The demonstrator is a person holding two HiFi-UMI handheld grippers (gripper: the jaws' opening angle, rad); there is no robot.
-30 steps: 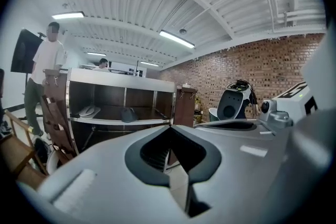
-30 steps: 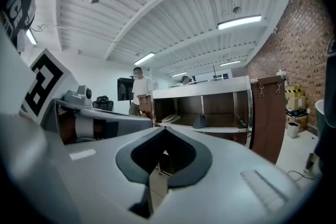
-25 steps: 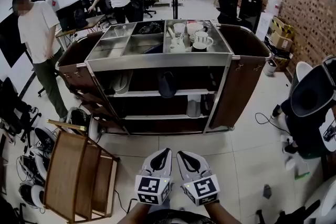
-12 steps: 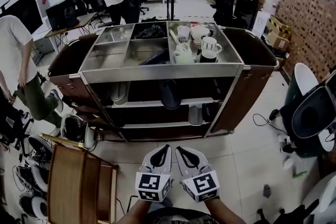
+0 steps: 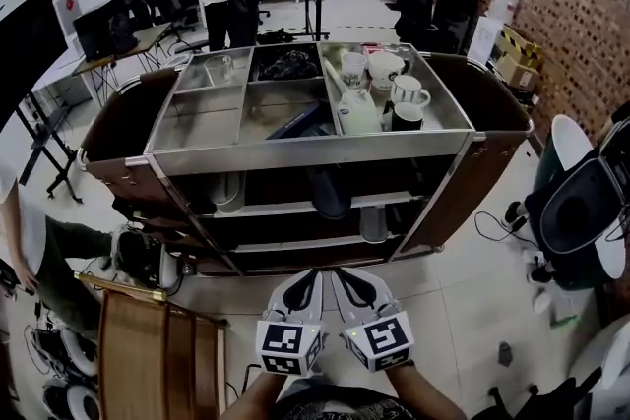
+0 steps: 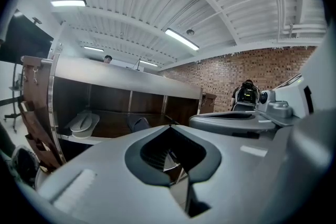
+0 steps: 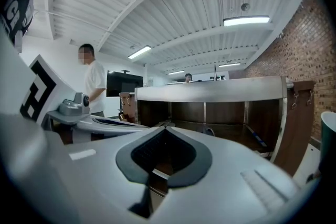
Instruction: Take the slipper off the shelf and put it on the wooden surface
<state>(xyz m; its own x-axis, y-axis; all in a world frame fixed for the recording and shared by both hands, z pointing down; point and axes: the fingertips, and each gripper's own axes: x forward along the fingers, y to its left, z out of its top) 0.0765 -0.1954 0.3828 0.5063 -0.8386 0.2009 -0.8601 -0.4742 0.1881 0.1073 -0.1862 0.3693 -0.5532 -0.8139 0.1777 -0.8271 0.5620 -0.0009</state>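
Approach step: slipper not yet taken
Left gripper (image 5: 303,278) and right gripper (image 5: 346,276), both clenched and empty, face the steel-topped brown cart (image 5: 295,152); next, one must open onto the dark slipper (image 5: 328,192) on its shelf.

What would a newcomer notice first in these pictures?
The big steel-topped cart fills the middle, white cups crowding its right top compartment and a dark slipper on its upper shelf. At the bottom edge, the left gripper and right gripper sit side by side, both shut and empty, pointing at it.
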